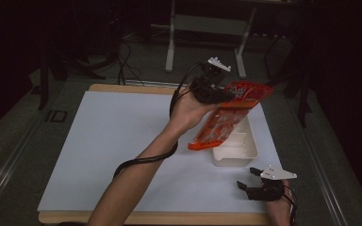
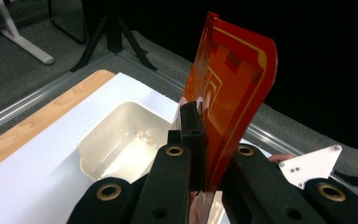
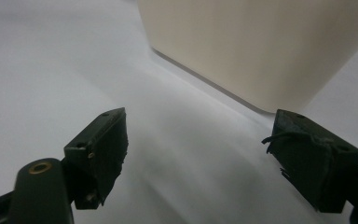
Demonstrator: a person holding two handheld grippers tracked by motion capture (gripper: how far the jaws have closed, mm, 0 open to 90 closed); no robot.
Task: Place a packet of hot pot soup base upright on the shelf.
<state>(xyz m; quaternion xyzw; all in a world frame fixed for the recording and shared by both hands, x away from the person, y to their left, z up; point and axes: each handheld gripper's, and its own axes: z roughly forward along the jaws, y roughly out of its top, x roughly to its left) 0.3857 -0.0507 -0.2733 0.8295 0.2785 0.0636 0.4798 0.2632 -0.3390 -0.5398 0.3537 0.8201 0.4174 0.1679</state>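
Observation:
My left gripper (image 1: 217,94) is raised above the far right of the table, shut on a flat orange-red snack packet (image 1: 228,115). The packet hangs slantwise over the cream plastic bin (image 1: 238,153). In the left gripper view the jaws pinch the packet (image 2: 233,88) edge-on, with the bin (image 2: 121,140) below and behind it. My right gripper (image 1: 247,179) rests low near the table's front right corner, open, with nothing between its fingers. In the right gripper view it (image 3: 196,149) points at the bin's near wall (image 3: 261,46).
A white sheet (image 1: 113,141) covers the wooden table. A black cable (image 1: 141,160) trails along the left forearm. Beyond the table stand a desk frame's legs (image 1: 169,42) and dark stands on the floor.

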